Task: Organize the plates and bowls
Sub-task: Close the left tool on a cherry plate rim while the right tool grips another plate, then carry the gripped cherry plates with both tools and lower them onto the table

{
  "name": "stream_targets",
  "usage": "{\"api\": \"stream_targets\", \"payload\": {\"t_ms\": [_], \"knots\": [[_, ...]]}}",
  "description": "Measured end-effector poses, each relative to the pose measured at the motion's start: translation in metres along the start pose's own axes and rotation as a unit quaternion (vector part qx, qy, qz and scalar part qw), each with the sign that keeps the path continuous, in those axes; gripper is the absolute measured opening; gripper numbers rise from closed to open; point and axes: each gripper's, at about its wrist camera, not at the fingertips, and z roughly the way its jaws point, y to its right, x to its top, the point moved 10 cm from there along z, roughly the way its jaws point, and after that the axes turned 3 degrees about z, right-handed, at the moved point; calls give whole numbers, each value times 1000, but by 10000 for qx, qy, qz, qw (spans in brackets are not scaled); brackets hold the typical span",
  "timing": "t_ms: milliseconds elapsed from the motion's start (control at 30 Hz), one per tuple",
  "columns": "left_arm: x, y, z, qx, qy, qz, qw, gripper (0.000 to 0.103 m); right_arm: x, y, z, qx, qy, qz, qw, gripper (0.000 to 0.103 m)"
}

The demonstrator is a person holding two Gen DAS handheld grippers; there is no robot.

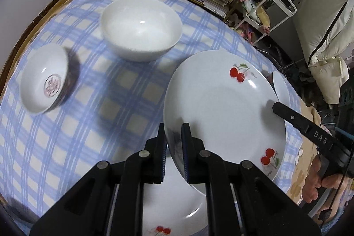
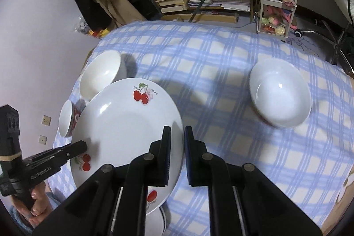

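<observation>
You've got both grippers, left and right, clamped on opposite rims of the cherry plate, held tilted above the second plate near the tabletop's front edge.

Plate: white, red cherries with green leaves printed at the rim. 
Second plate, beneath: white, same cherry print. 
Large bowl: plain white. 
Small bowl: white inside, round pinkish-red emblem at the bottom; red-patterned outside. 
Shallow bowl: plain white. 
Tablecloth: light blue and white plaid with cream squares. 
Left hand-held gripper: black, blue pads. 
Right hand-held gripper: black.
</observation>
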Motion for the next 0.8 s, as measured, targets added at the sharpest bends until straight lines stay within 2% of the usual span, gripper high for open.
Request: {"api": "stream_targets", "payload": {"t_ms": [133,267,400,567,667,800], "knots": [[-19,-10,-10,-22,-52,-115,9999,12,-22,-11,-5,113,127,75,9998,13],[-32,-13,-23,170,31,108,9998,12,-38,-16,-11,388,250,234,9987,13],[-44,-13,-28,310,19,198,9993,12,-55,-18,-13,323,241,204,9990,13],[-64,-14,-33,152,25,171,9997,12,-72,-17,-20,350,231,223,9989,13],[-76,-23,-34,277,118,40,9995,12,-84,-21,-21,410,187,212,9988,13],[-95,-33,-29,333,-2,-9,9994,12,-101,-27,-16,282,141,114,9994,13]]}}
